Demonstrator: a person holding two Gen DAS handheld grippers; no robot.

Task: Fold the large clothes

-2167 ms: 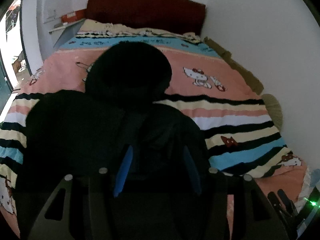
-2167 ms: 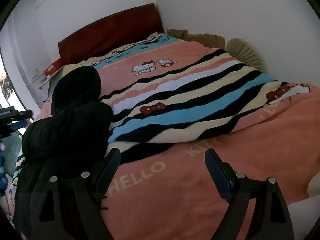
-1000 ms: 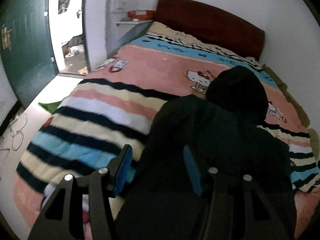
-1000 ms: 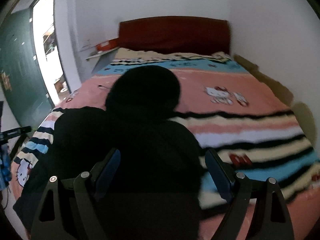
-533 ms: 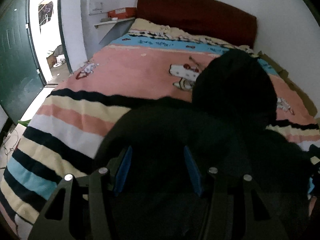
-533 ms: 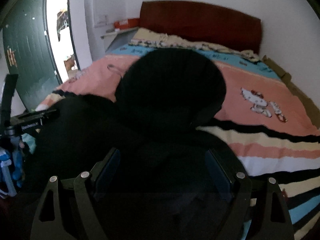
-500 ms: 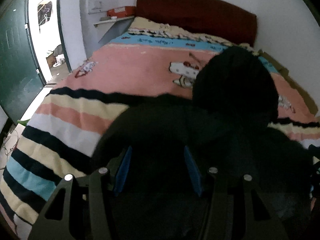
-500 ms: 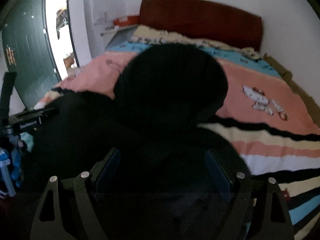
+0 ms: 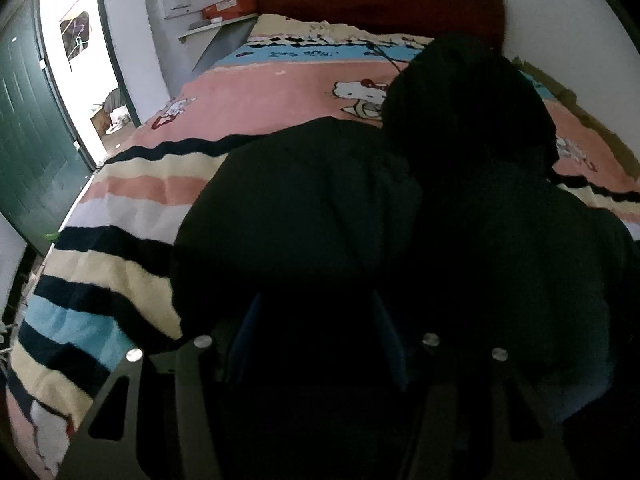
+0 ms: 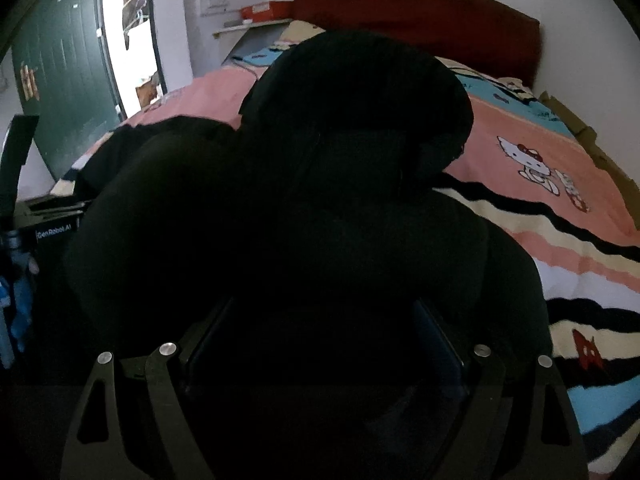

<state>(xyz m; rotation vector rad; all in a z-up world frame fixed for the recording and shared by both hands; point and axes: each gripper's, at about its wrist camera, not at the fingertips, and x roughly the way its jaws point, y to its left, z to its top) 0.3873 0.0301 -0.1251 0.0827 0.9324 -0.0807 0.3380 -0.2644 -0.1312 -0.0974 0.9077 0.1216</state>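
Note:
A black hooded garment [image 9: 360, 220] lies on the bed, hood [image 9: 468, 104] toward the headboard. It also fills the right wrist view [image 10: 300, 240], its hood [image 10: 360, 112] rising in the middle. My left gripper [image 9: 316, 336] is open, its blue fingers low over the garment's near left part. My right gripper [image 10: 320, 336] is open wide, fingers dark against the garment's near edge. Neither holds cloth that I can see. The left gripper's body [image 10: 44, 224] shows at the left edge of the right wrist view.
The bed has a striped pink Hello Kitty blanket [image 9: 120, 240] and a dark red headboard [image 9: 380, 4]. A green door [image 9: 24, 140] and bright doorway [image 9: 80, 48] stand at left. A shelf with a red box [image 9: 228, 6] is by the headboard. White wall at right.
Both grippers have swung over the garment and come closer and lower; it now fills most of both views. Jaw openings are unchanged.

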